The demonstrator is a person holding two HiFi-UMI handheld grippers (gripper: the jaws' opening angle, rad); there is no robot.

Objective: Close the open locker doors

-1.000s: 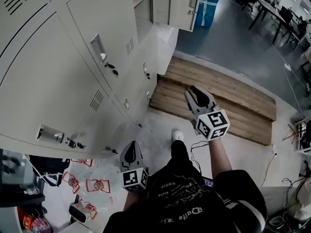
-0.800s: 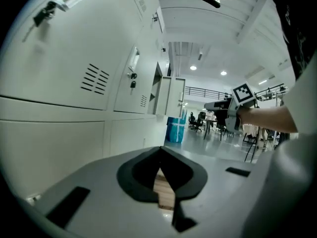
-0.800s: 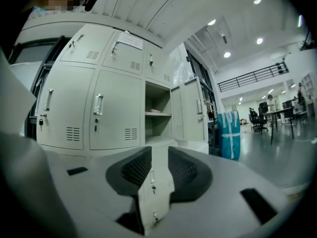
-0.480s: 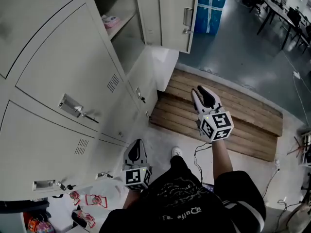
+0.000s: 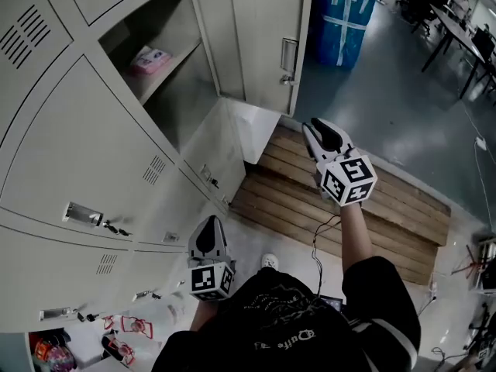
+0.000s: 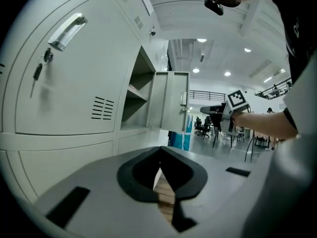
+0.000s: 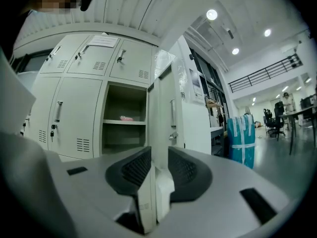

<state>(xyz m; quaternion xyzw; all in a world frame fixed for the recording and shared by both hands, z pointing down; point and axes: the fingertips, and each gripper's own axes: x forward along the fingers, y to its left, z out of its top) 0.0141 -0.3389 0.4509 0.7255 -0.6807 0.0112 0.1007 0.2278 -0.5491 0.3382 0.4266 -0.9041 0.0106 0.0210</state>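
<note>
An upper locker (image 5: 167, 68) stands open, its grey door (image 5: 260, 45) swung out toward the room. A pink packet (image 5: 151, 59) lies on its shelf. Below it, a white lower door (image 5: 256, 126) also hangs ajar. My right gripper (image 5: 319, 130) is held up to the right of both doors, apart from them. Its jaws are opening with nothing between them. In the right gripper view the gripper (image 7: 158, 155) faces the open door (image 7: 166, 118) edge-on. My left gripper (image 5: 208, 229) hangs low by the closed lockers, shut and empty (image 6: 160, 150).
Closed grey lockers (image 5: 85, 169) with keys in their locks fill the left. A wooden pallet (image 5: 349, 215) lies on the floor under my right arm. A blue wrapped bundle (image 5: 345, 22) stands beyond the open door. Small packets (image 5: 116, 339) lie on the floor at lower left.
The view has tilted up, bringing the open locker and its door fully into sight. My right gripper has risen a little toward the doors. The left one stays low.
</note>
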